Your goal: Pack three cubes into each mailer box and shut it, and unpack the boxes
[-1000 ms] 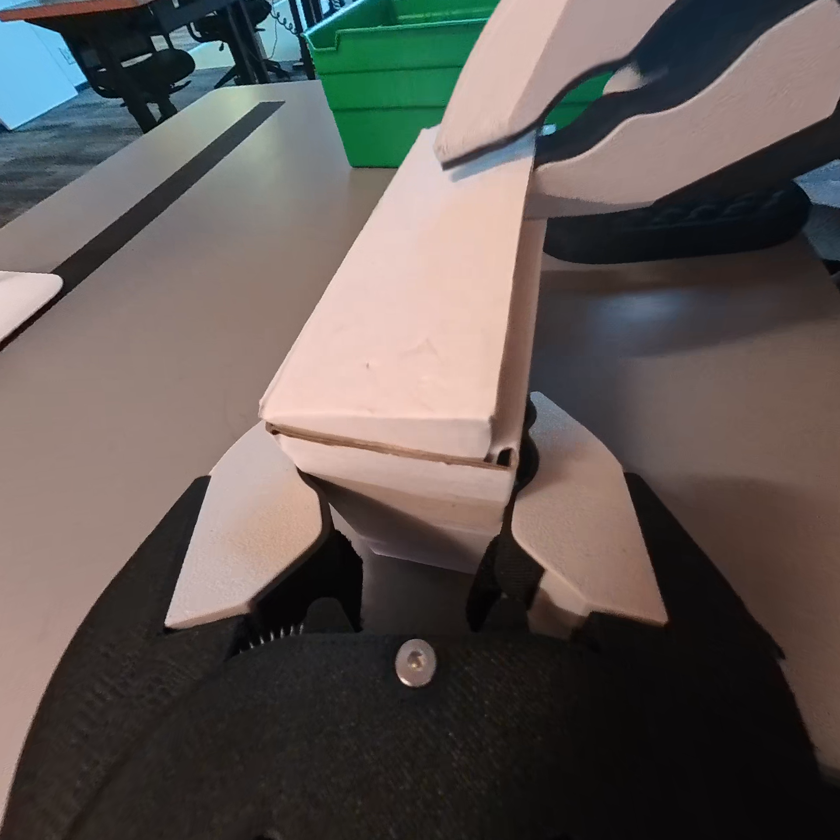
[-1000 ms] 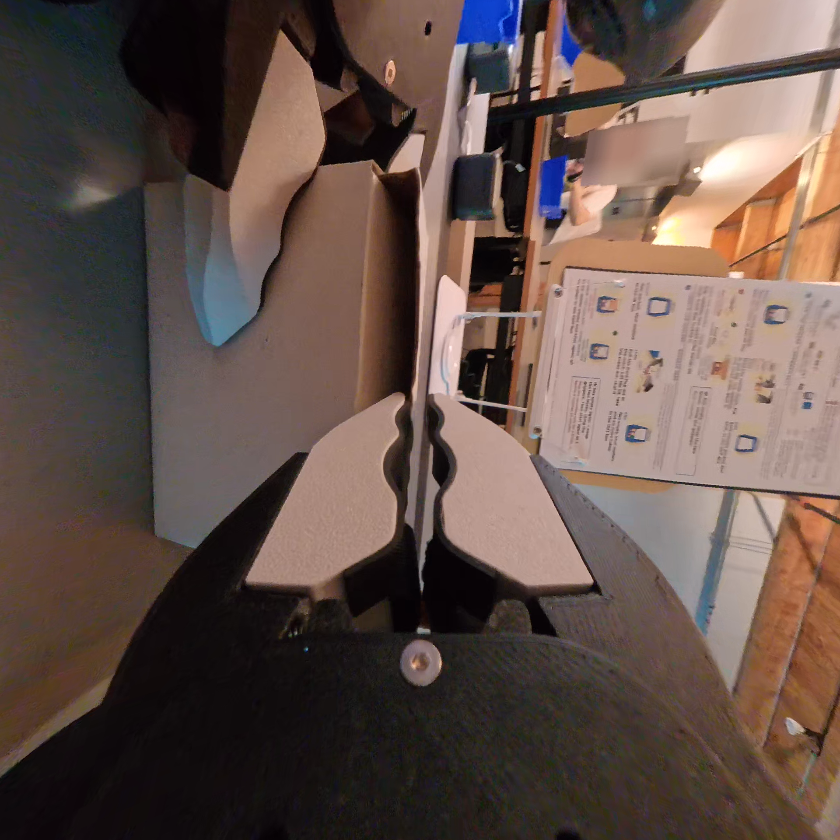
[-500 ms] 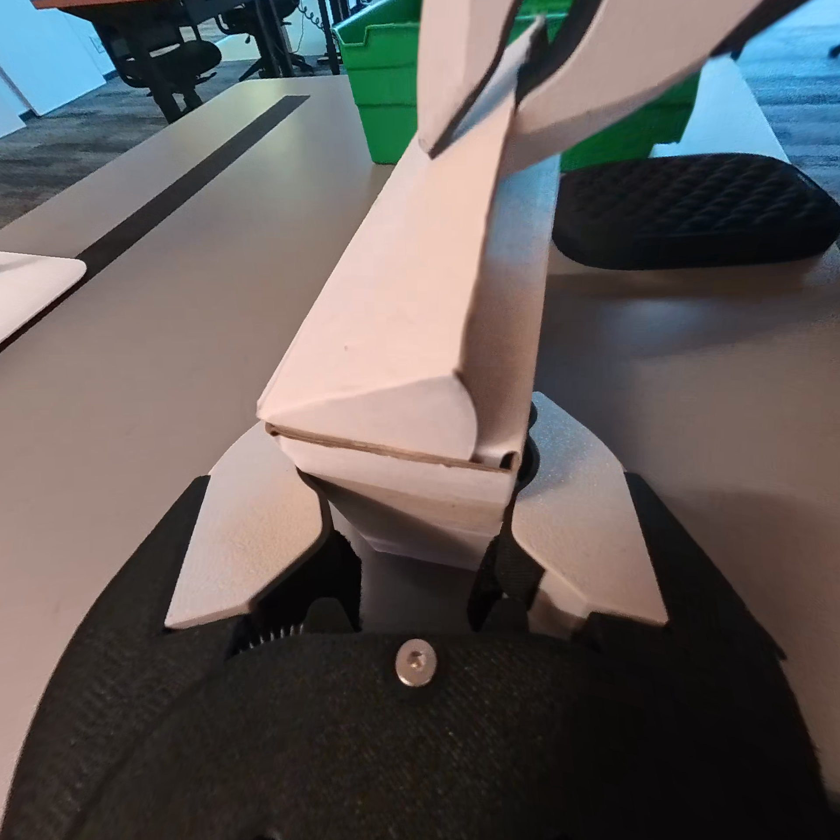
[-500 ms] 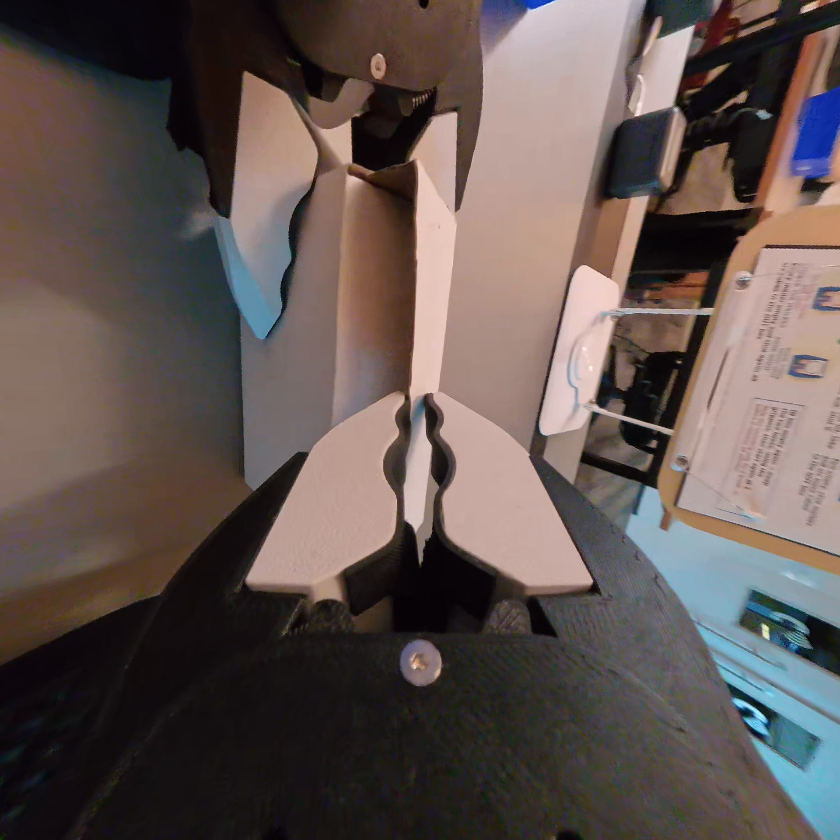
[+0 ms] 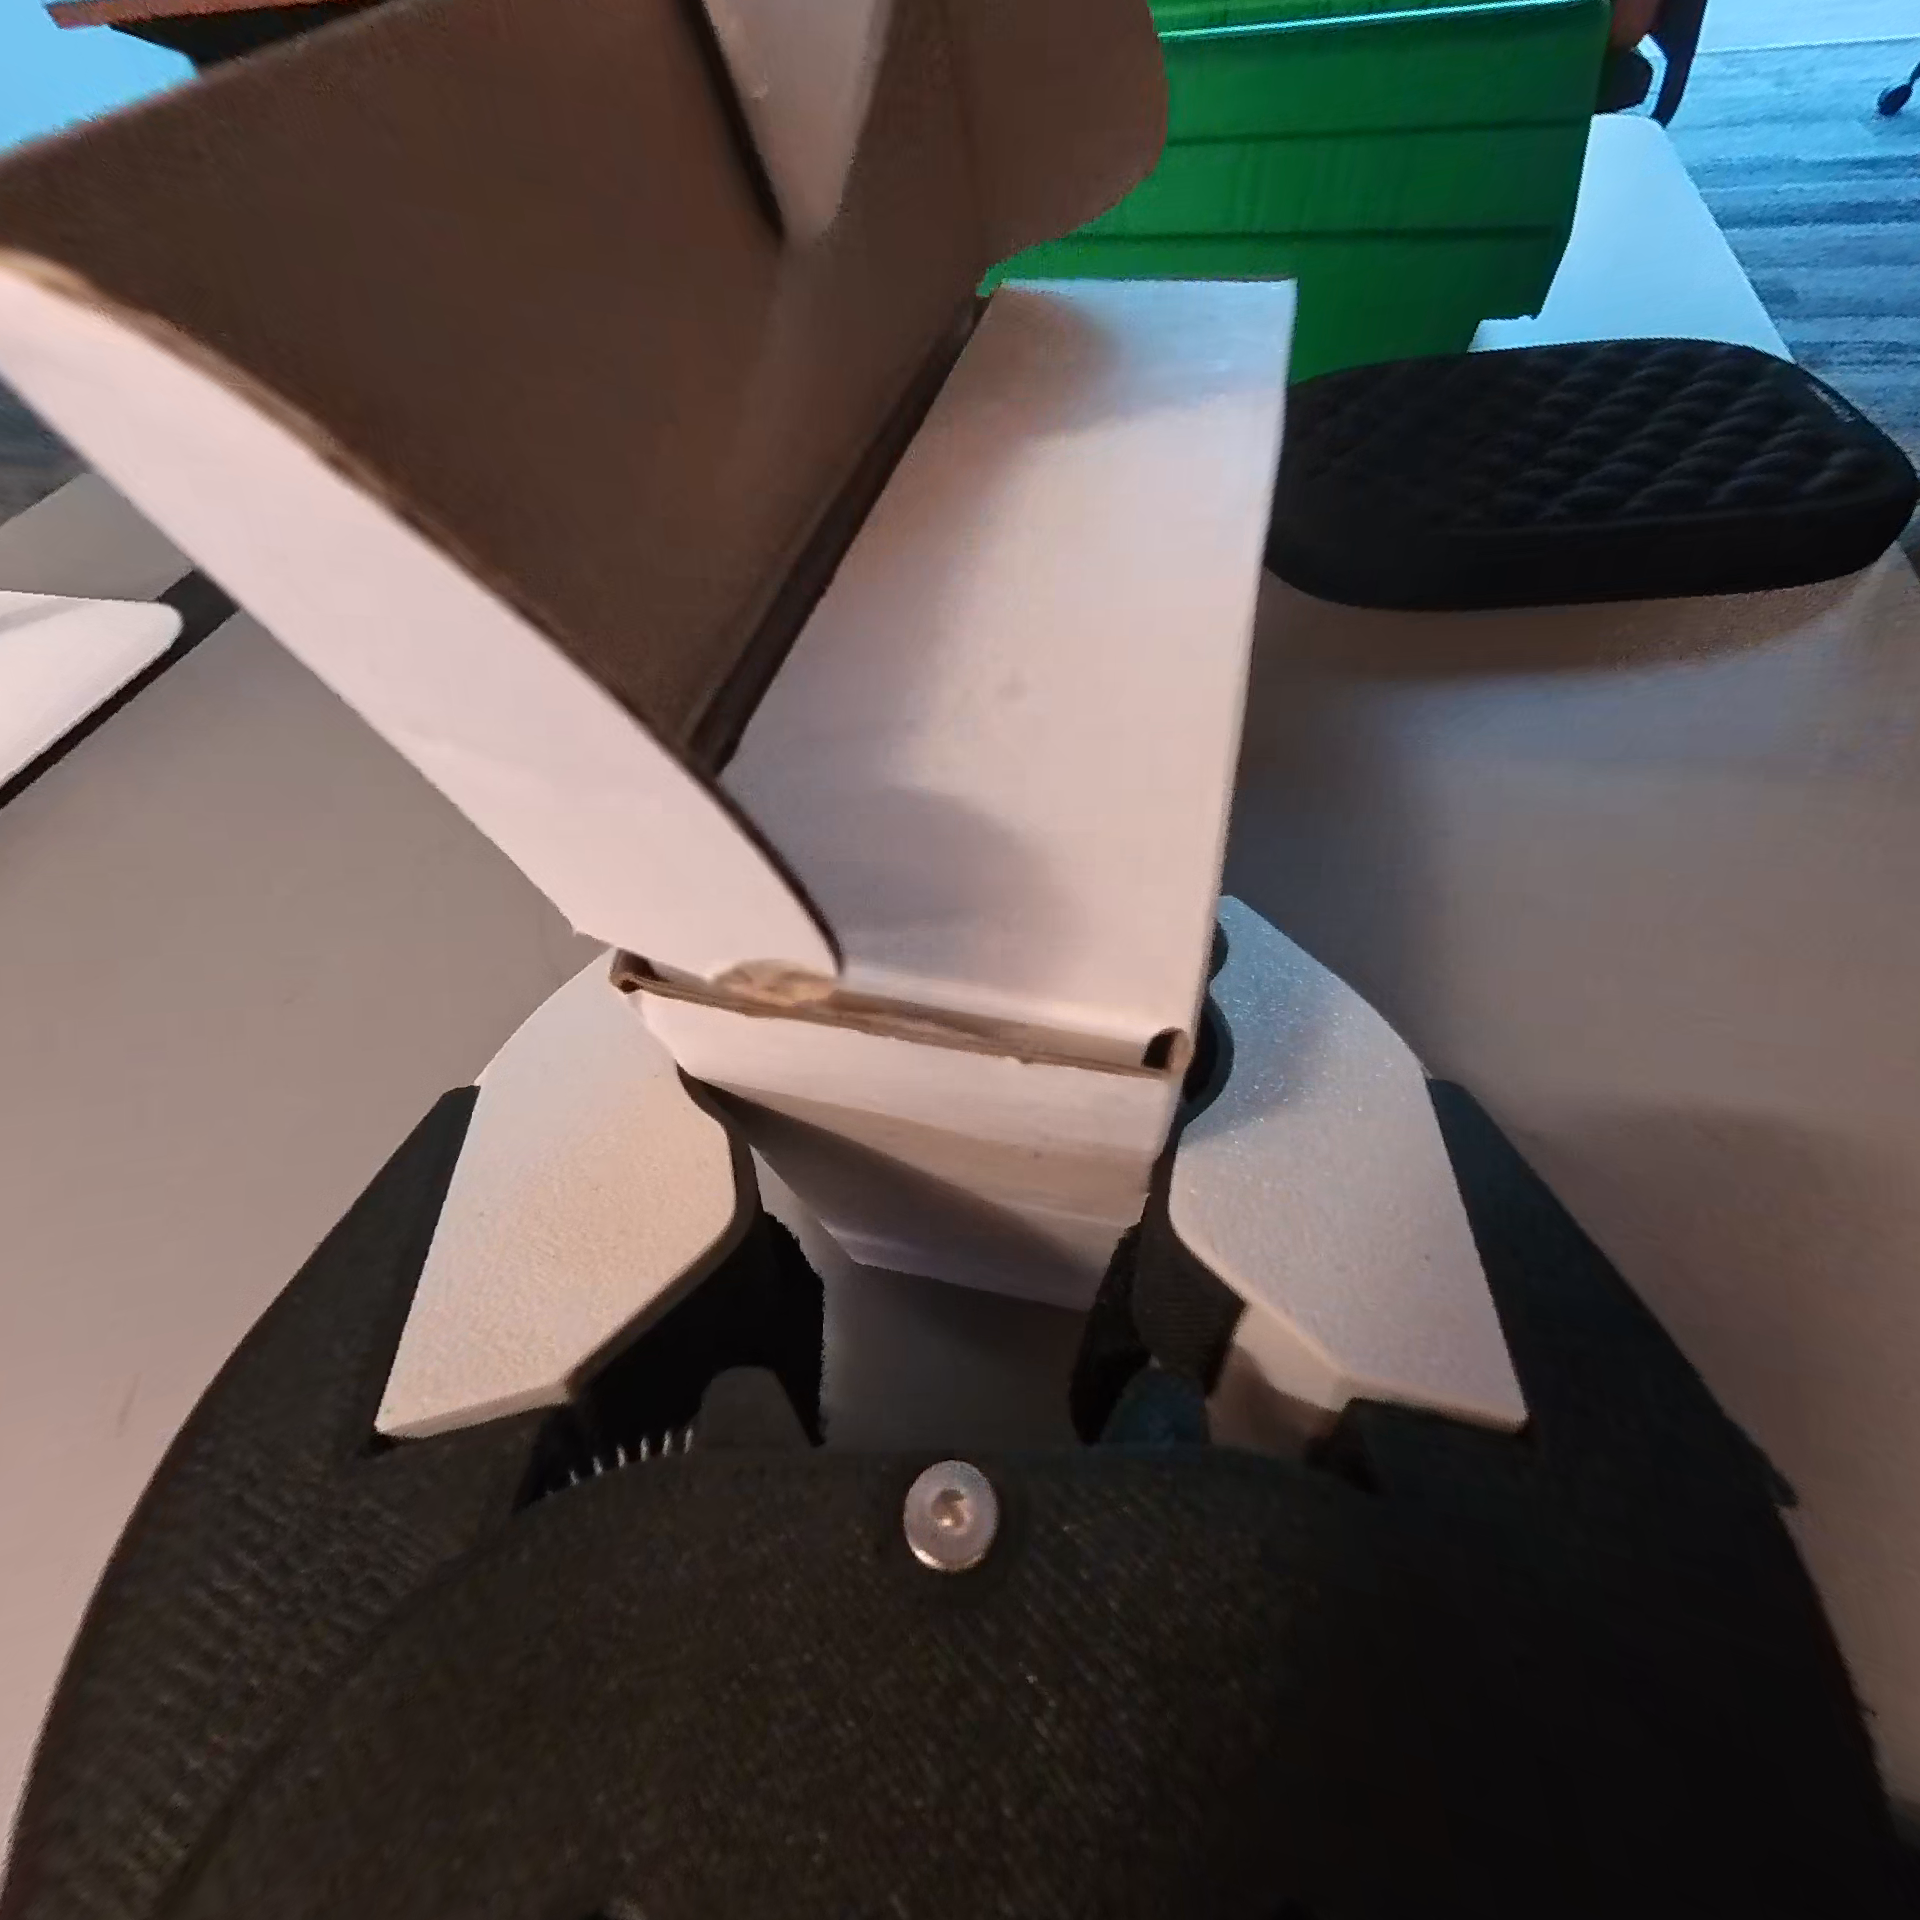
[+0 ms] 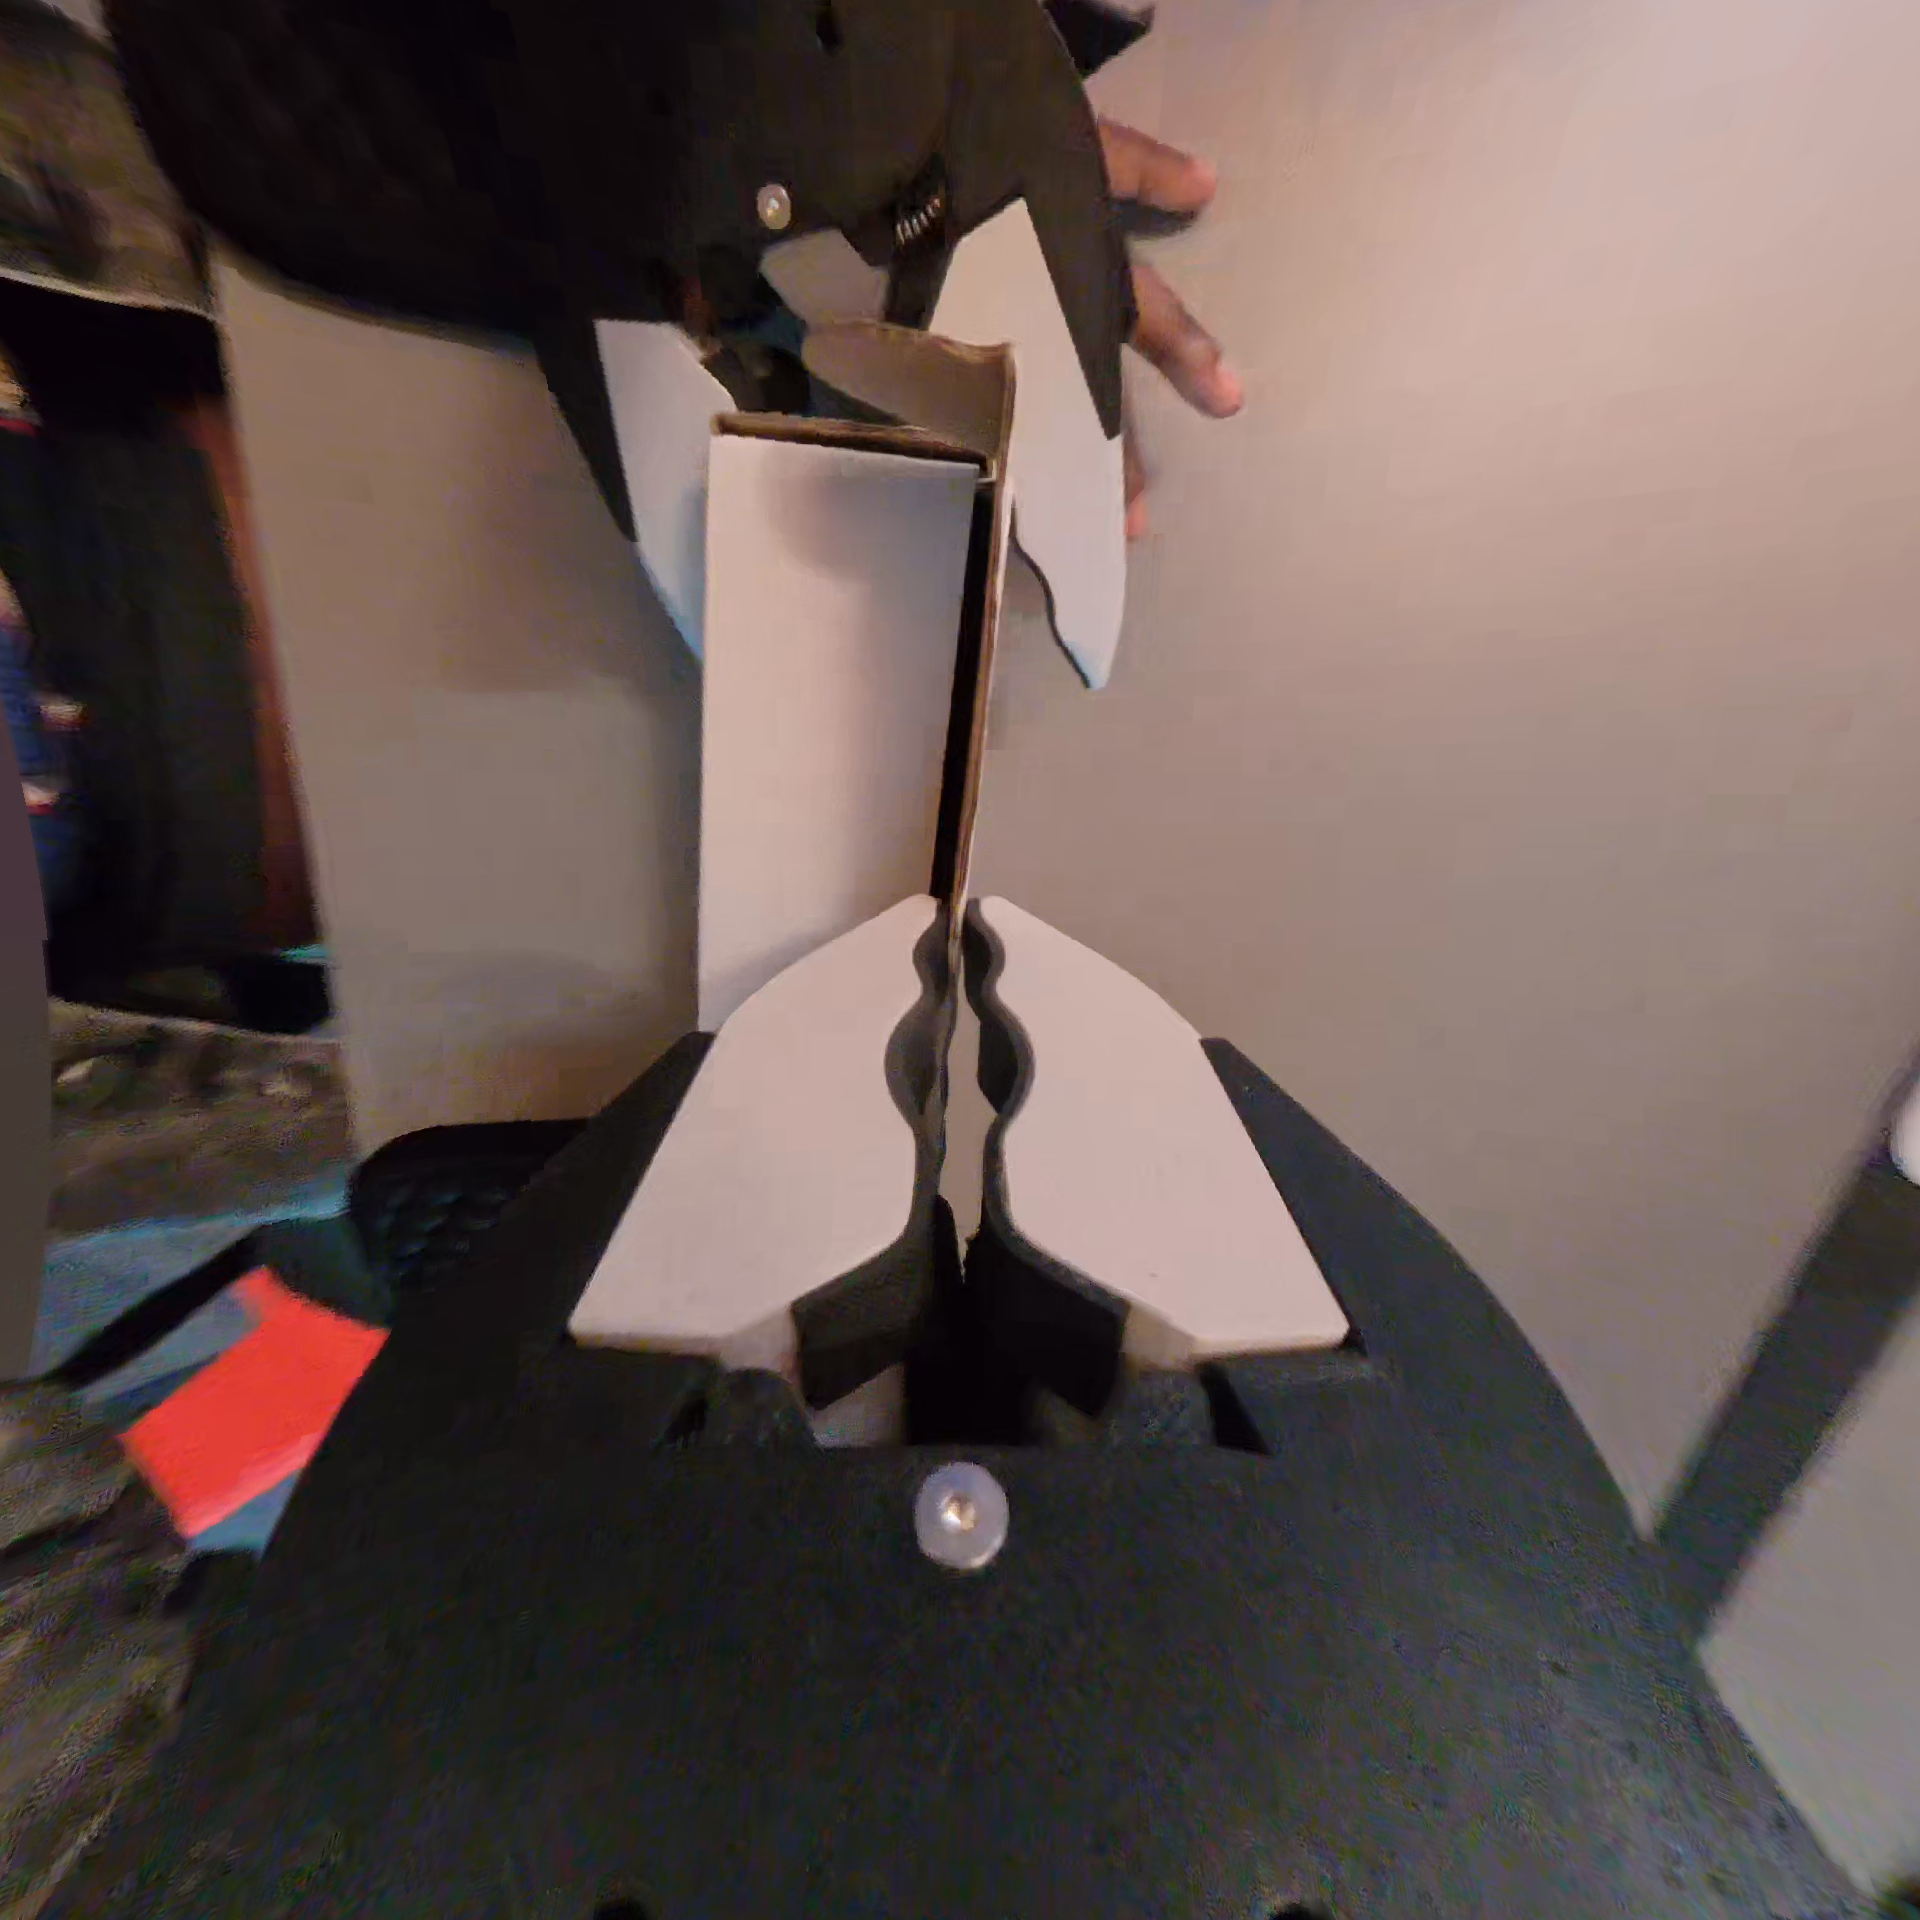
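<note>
The grey table spreads wide, green bins at the far edge, black padded mat beside them; above it the white mailer box sits clamped between the left gripper fingers; its lid, flat a second ago, now swings up, so unpacking begins; the right gripper pinches that lid's edge; no cubes visible, lid blocks the view.

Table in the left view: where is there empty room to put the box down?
Bare table lies left of the mailer box, up to the white pad. More lies right of the box, in front of the black cushion. The far end is crowded: the green bin and the cushion.
</note>
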`<state>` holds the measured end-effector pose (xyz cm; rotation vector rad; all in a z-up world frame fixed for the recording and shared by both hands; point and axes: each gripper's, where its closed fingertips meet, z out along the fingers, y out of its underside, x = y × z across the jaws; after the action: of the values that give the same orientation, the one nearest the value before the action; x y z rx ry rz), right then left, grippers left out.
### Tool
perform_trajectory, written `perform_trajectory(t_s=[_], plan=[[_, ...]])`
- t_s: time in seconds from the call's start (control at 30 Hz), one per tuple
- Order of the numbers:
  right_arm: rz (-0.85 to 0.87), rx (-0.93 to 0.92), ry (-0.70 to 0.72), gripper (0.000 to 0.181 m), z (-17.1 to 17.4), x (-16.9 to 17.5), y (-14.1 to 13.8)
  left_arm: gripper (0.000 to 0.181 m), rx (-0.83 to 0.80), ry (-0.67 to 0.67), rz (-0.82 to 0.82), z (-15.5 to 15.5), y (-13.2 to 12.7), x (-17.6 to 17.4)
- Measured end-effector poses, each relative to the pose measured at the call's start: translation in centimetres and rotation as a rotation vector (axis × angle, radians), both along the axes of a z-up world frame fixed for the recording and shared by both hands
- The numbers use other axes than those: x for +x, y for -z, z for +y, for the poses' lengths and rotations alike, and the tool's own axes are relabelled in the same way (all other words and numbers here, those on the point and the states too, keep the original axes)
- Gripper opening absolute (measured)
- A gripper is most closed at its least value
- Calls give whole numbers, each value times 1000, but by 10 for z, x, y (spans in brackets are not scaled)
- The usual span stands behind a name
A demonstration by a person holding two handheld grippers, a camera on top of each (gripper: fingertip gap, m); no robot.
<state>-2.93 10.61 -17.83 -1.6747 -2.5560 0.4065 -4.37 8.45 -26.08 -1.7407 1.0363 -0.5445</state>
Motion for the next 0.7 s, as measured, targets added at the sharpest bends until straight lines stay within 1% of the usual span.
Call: perform_trajectory(t_s=[0.1, 0.23, 0.4, 0.47, 0.53, 0.57, 0.63, 0.7], plan=[[-95, -219, 18, 2, 5, -1, 1, 86, 0, -1, 0, 0, 0, 0], [-253, -532, 85, 3, 9, -2, 4, 86, 2, 0, 1, 0, 0, 0], [-303, -819, 97, 2, 12, -3, 11, 87, 9, -4, 0, 1, -1, 0], [-281, -850, 86, 2, 14, -3, 11, 88, 31, -4, 21, 0, 0, -2], [-268, -824, 76, 1, 17, -2, 12, 101, 89, -23, 67, -2, -4, -8], [-259, -807, 79, 1, 19, -2, 12, 106, 115, -41, 80, -3, -9, -12], [-264, -785, 96, 2, 21, 0, 12, 109, 162, -97, 84, -7, -30, -22], [-271, -773, 105, 2, 20, 3, 11, 110, 242, -190, 107, -12, -59, -36]])
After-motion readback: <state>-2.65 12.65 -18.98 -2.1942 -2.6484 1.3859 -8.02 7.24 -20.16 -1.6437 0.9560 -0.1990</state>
